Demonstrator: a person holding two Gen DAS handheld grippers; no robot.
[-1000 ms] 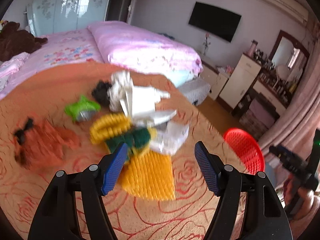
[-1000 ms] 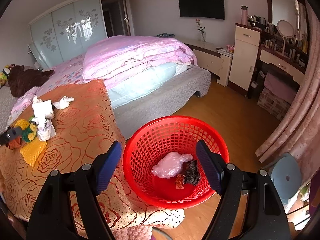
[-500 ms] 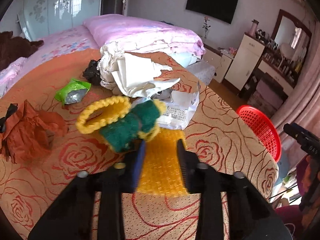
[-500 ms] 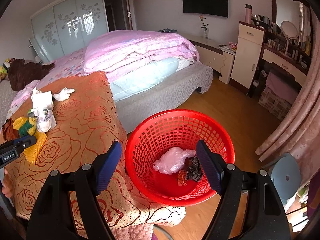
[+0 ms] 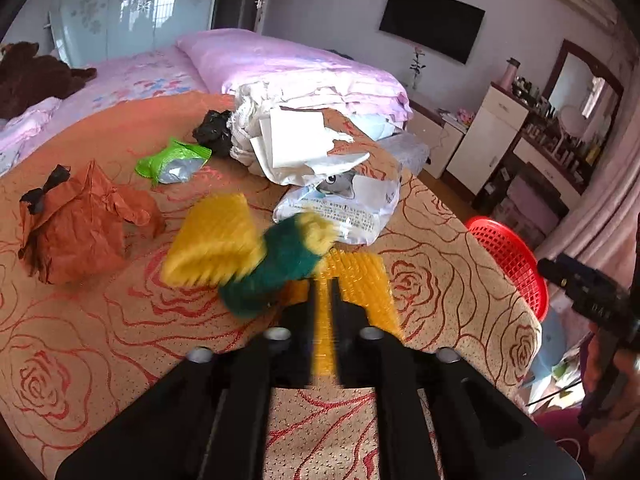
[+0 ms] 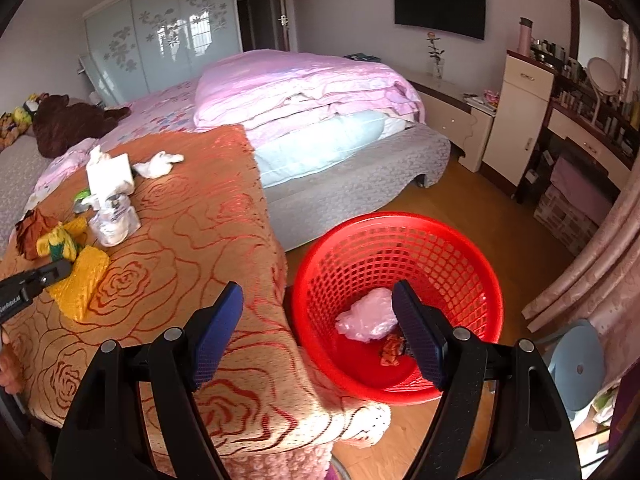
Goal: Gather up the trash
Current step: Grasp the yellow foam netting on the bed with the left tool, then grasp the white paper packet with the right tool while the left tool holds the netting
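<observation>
The left gripper has its fingers clamped on the near edge of the yellow mesh sheet, which lies on the rose-patterned tabletop with a yellow-and-green knitted piece blurred just above it; the fingers have just been closing on that sheet. Beyond lie a printed plastic bag, white paper, a green wrapper and orange paper. The right gripper hangs with fingers spread and empty over the tabletop's edge and the red basket, which holds a pale bag.
</observation>
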